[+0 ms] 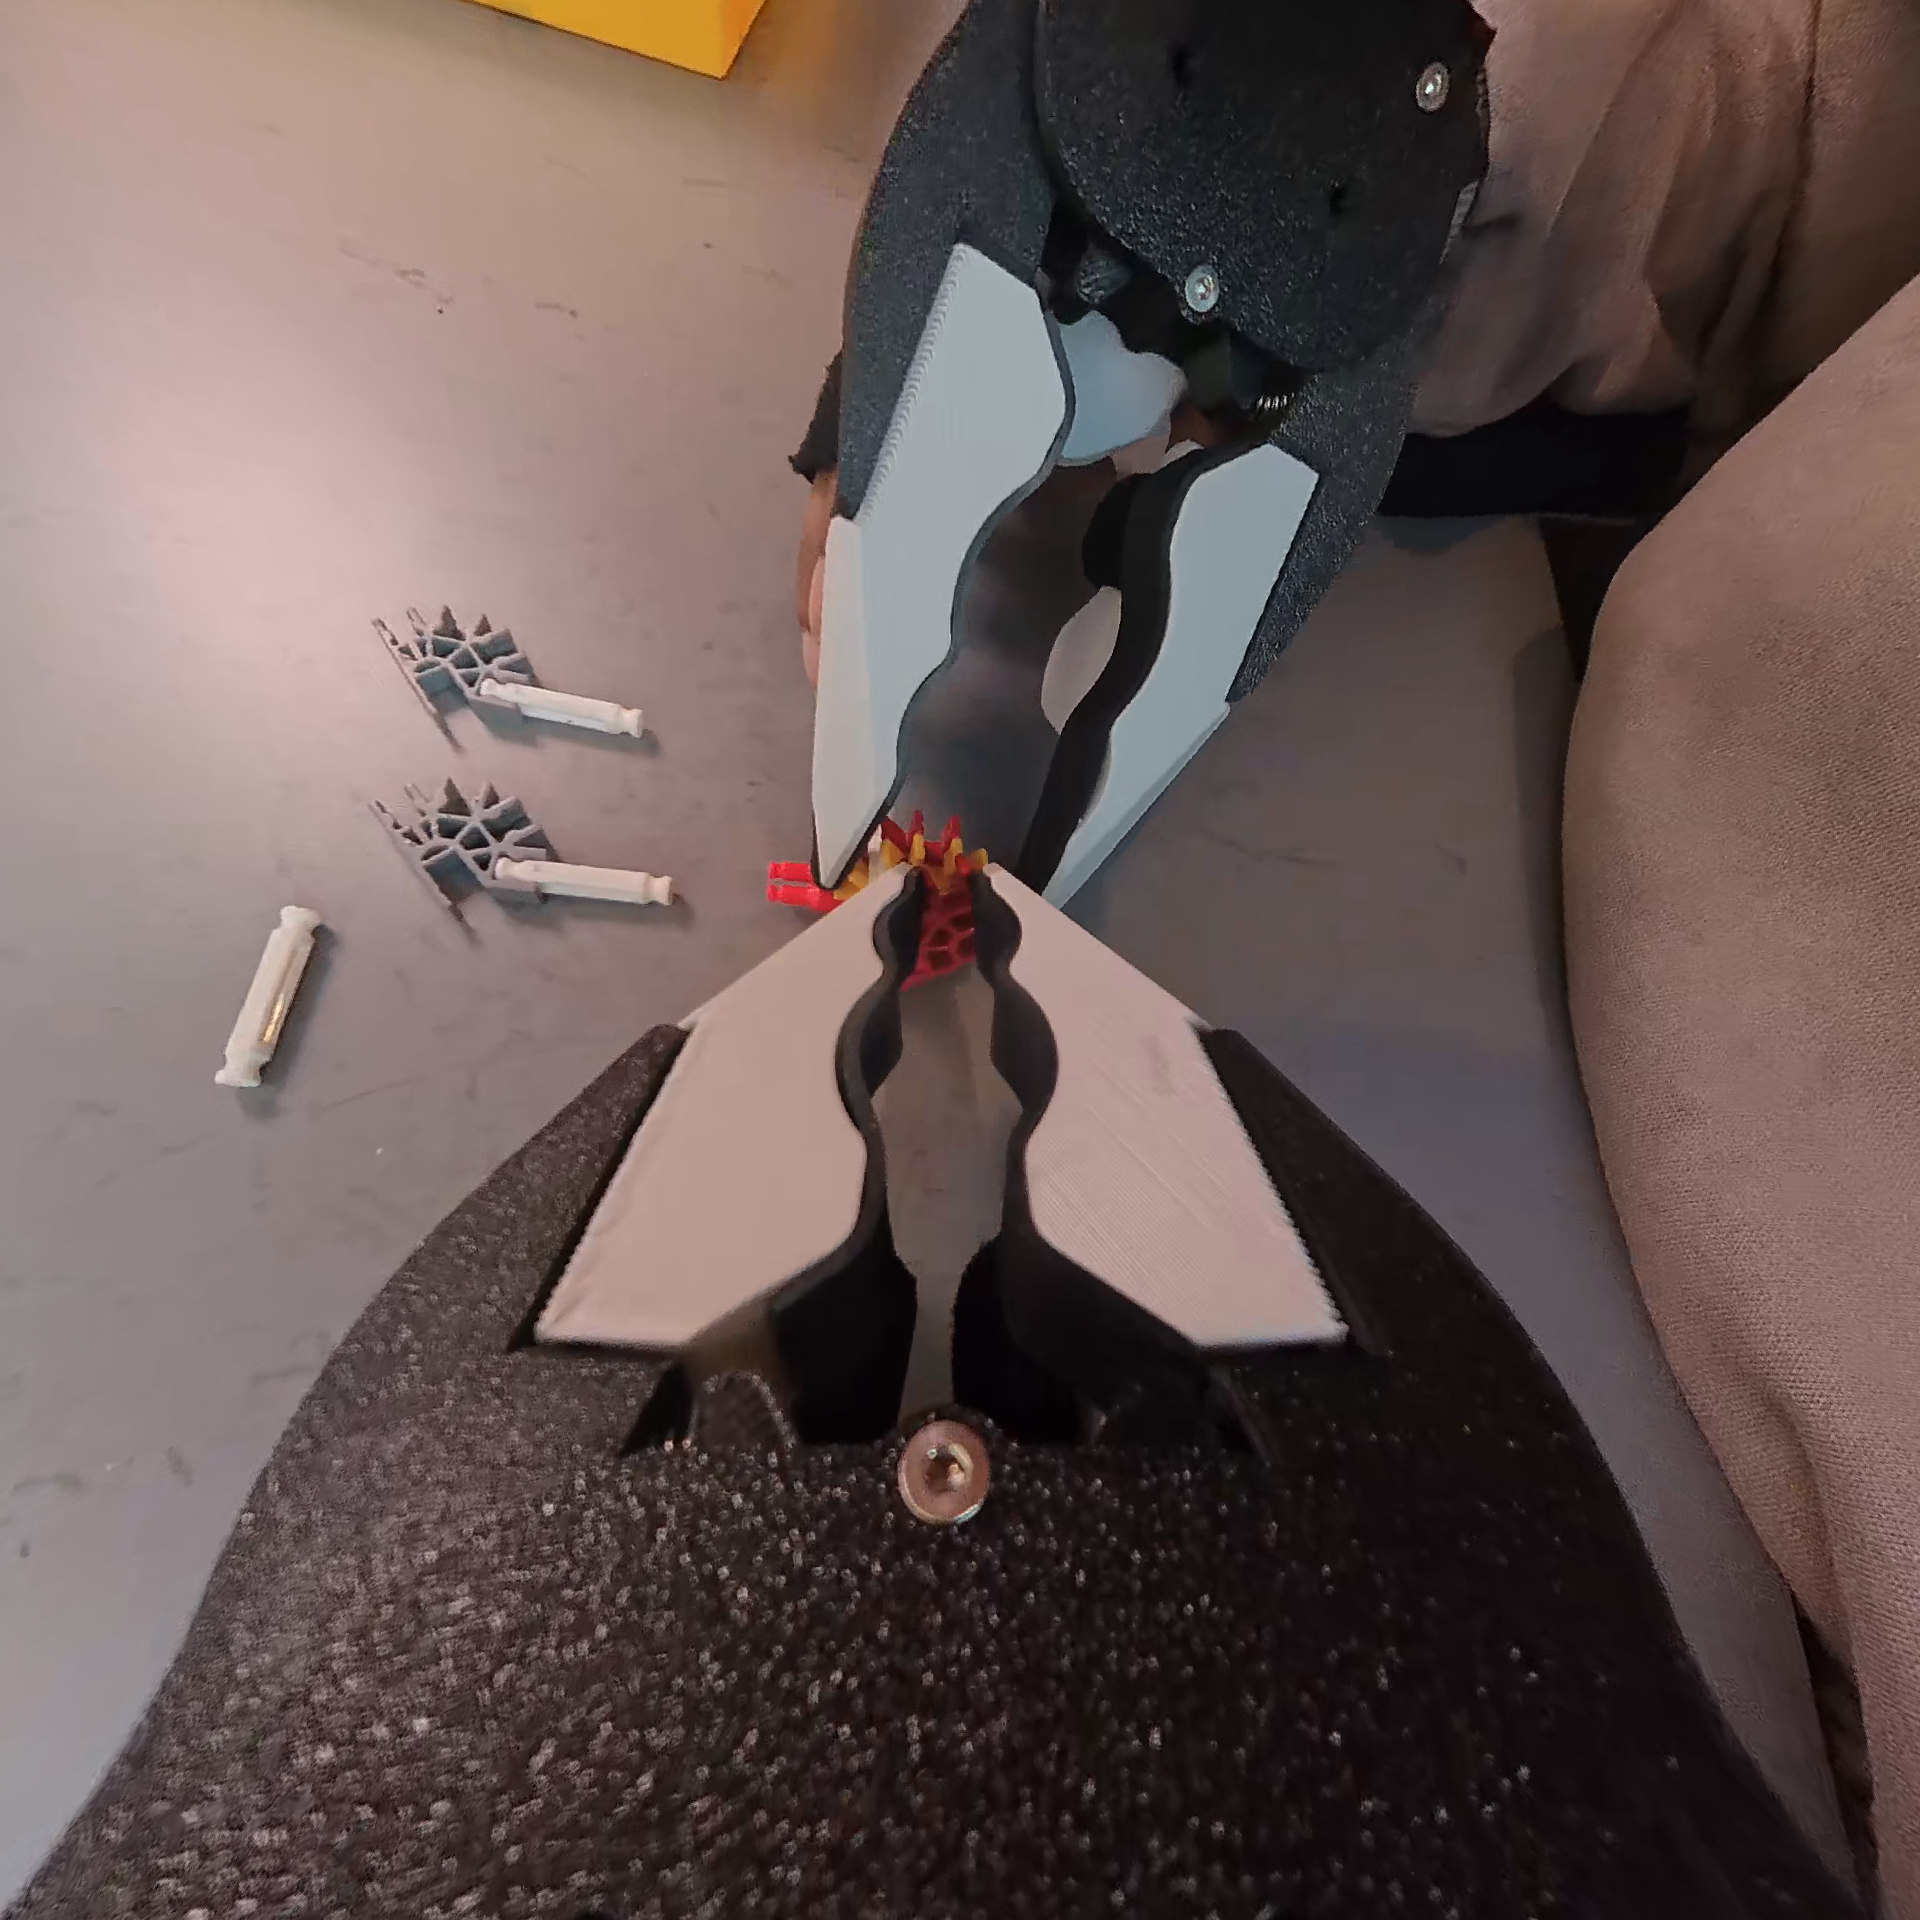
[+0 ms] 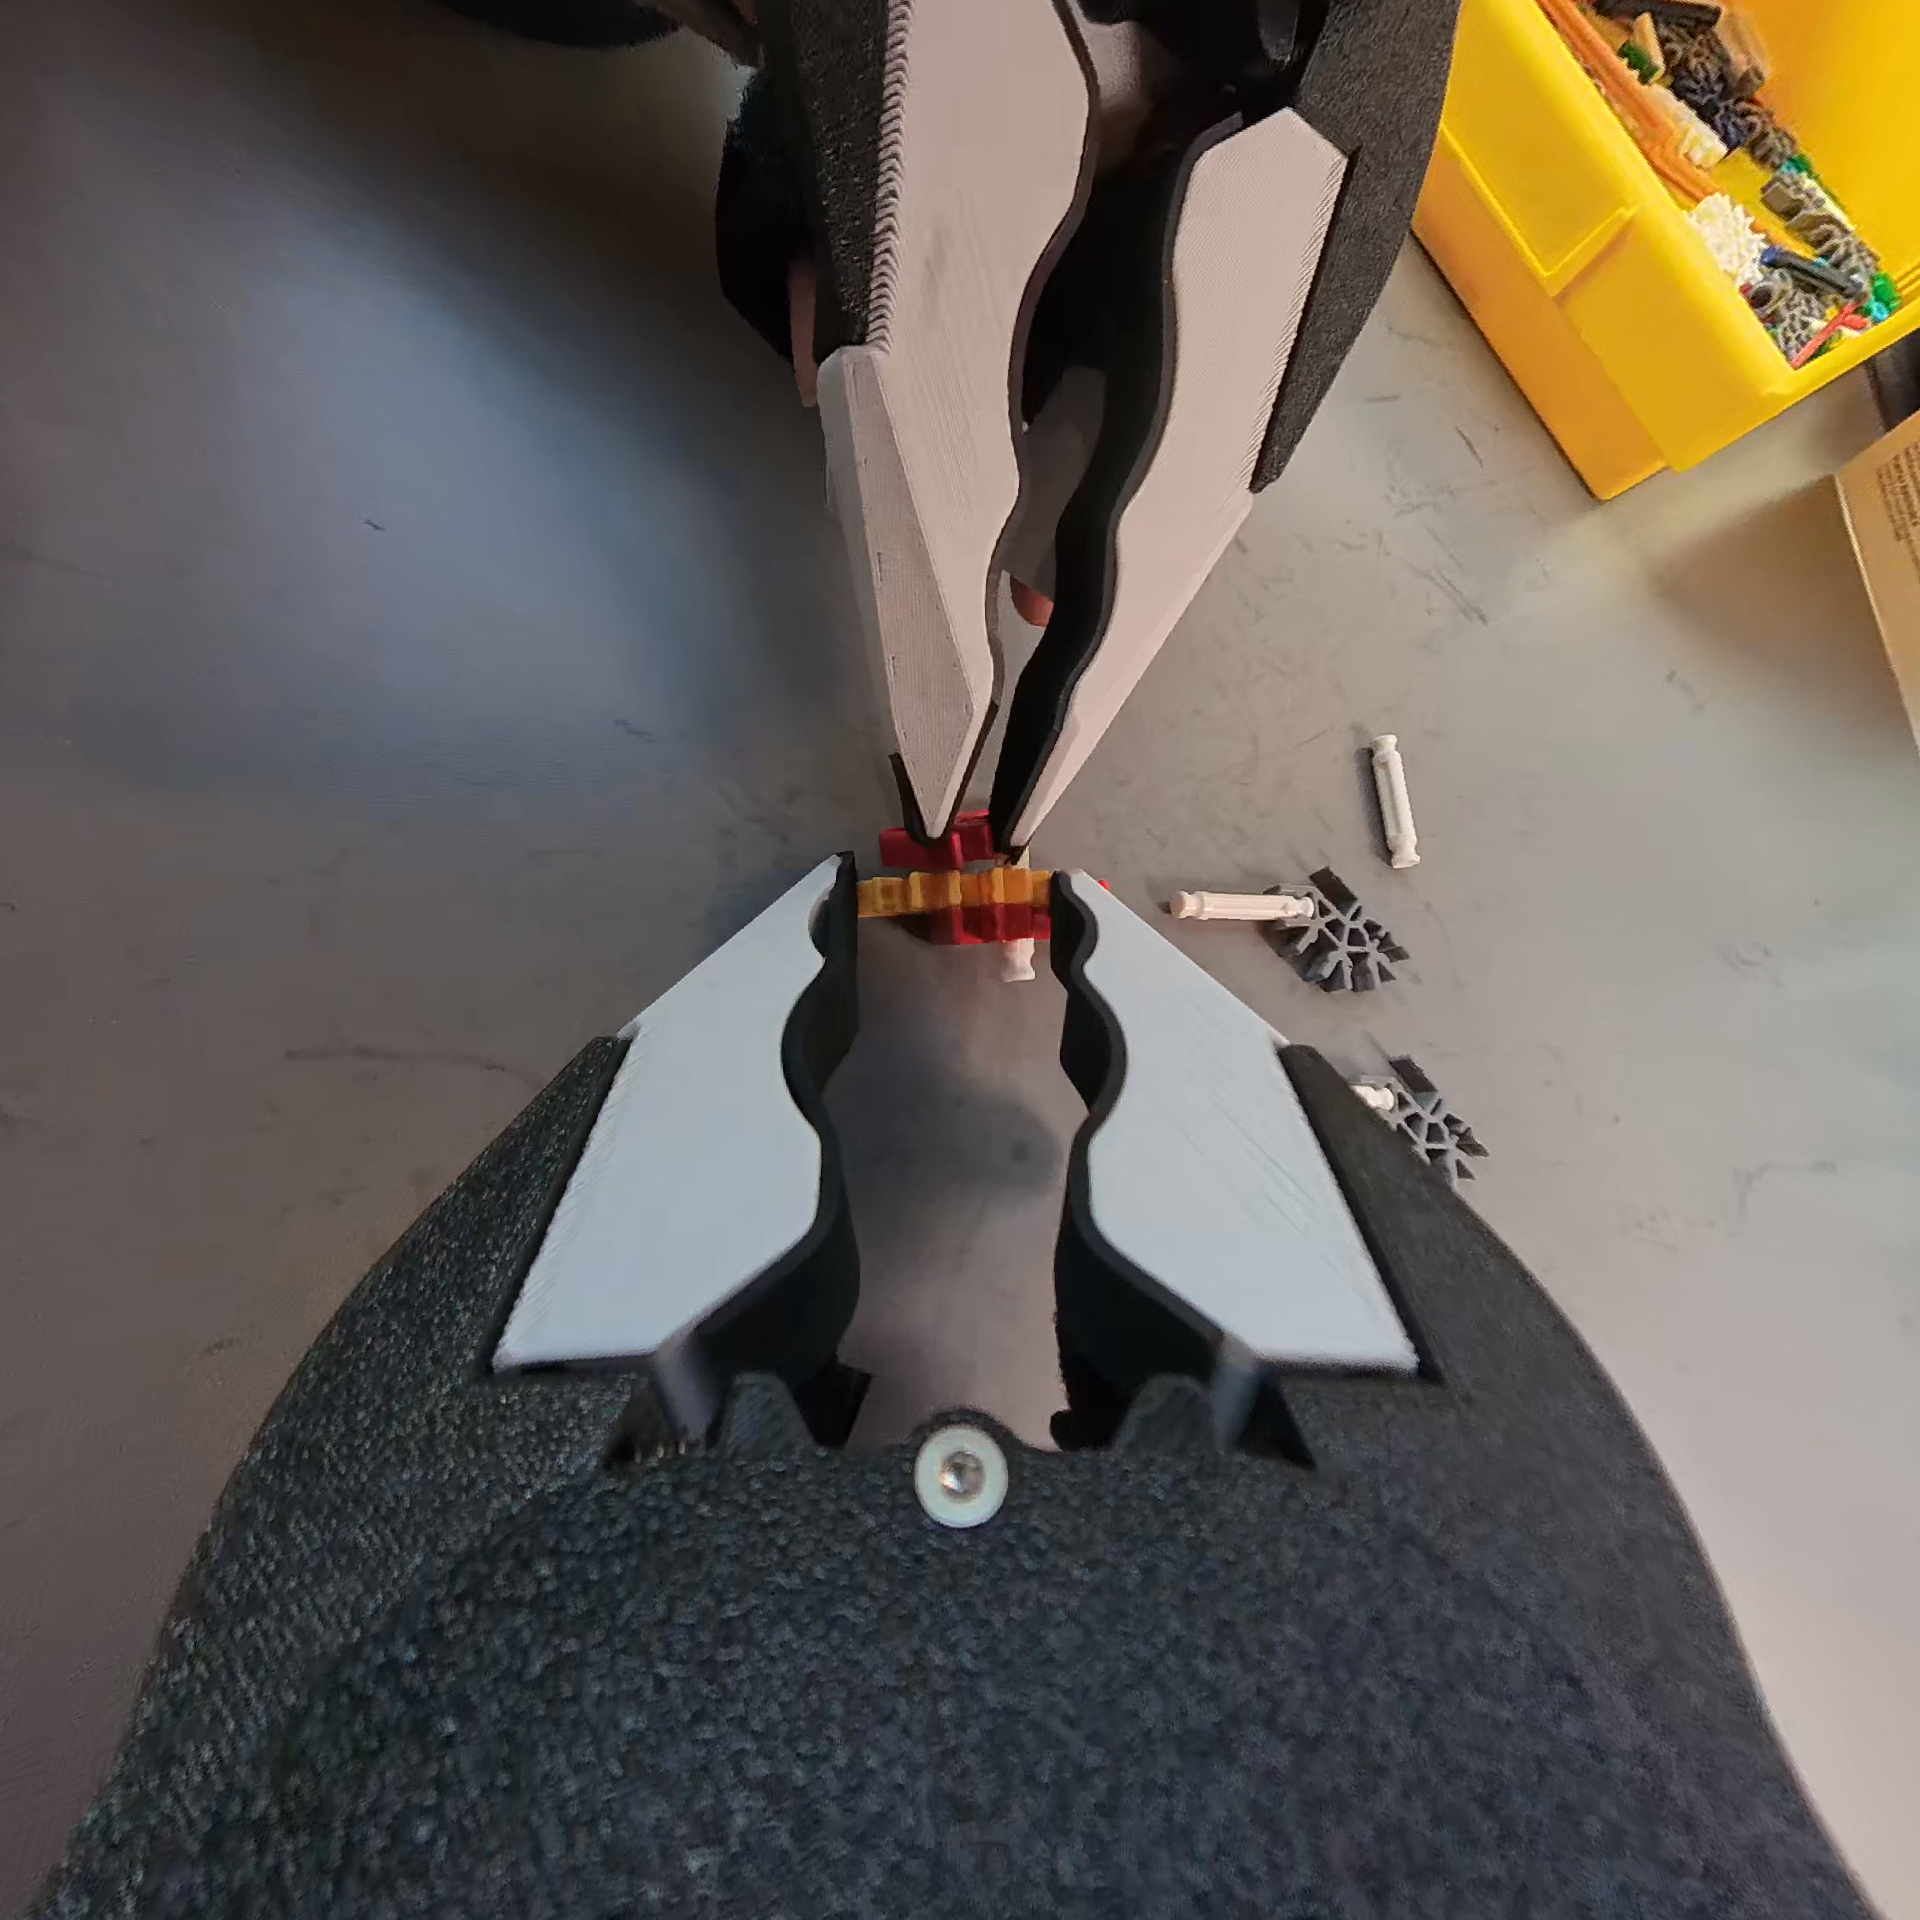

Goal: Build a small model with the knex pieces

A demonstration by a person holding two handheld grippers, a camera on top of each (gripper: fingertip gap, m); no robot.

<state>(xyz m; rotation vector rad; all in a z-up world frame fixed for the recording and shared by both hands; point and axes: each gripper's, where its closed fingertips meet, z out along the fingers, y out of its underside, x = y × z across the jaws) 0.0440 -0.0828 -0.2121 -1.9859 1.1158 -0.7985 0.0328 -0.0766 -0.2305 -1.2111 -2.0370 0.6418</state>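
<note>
A small assembly of a red connector and a yellow connector is held between both grippers just above the grey table. My left gripper is shut on the red connector. It shows in the right wrist view coming from the top, pinching a red part. My right gripper is shut across the yellow connector, a fingertip on each end. One of its fingers comes down from the top in the left wrist view. A short white rod sticks out under the assembly.
Two grey connectors with white rods and a loose white rod lie on the table to the left. They also show in the right wrist view. A yellow parts bin stands at the far right. Brown fabric borders the table.
</note>
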